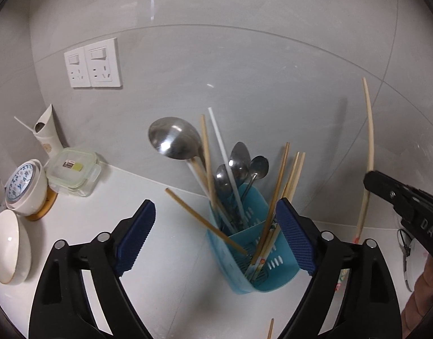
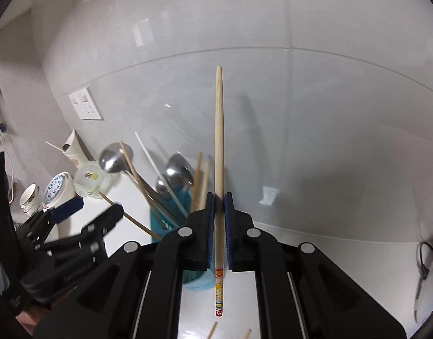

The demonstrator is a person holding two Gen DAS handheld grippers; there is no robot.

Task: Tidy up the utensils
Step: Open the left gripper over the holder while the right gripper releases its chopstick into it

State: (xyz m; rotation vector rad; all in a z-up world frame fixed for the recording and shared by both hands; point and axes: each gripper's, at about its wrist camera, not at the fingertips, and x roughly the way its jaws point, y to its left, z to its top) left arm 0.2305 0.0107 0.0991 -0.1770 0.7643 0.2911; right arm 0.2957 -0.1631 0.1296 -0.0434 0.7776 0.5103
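A blue slotted utensil caddy point(image 1: 272, 271) stands on the white counter by the wall. It holds a steel ladle point(image 1: 171, 138), spoons point(image 1: 239, 158), a white stick and several wooden chopsticks point(image 1: 278, 186); one chopstick point(image 1: 205, 223) leans out to the left. My left gripper point(image 1: 216, 202) is open just in front of the caddy, with one pad on each side and nothing gripped. My right gripper point(image 2: 219, 197) is shut on a long pale chopstick point(image 2: 219, 130) with a patterned end, held upright to the right of the caddy point(image 2: 160, 220). The left wrist view shows this chopstick point(image 1: 369, 141) too.
At the left stand a white bowl point(image 1: 10, 245), a patterned cup point(image 1: 24, 180), a lidded glass box point(image 1: 72, 169) and a white vase point(image 1: 47, 132). Wall sockets point(image 1: 93, 63) sit above. Loose chopsticks point(image 2: 212, 329) lie on the near counter. A white object point(image 2: 428, 291) is at the right.
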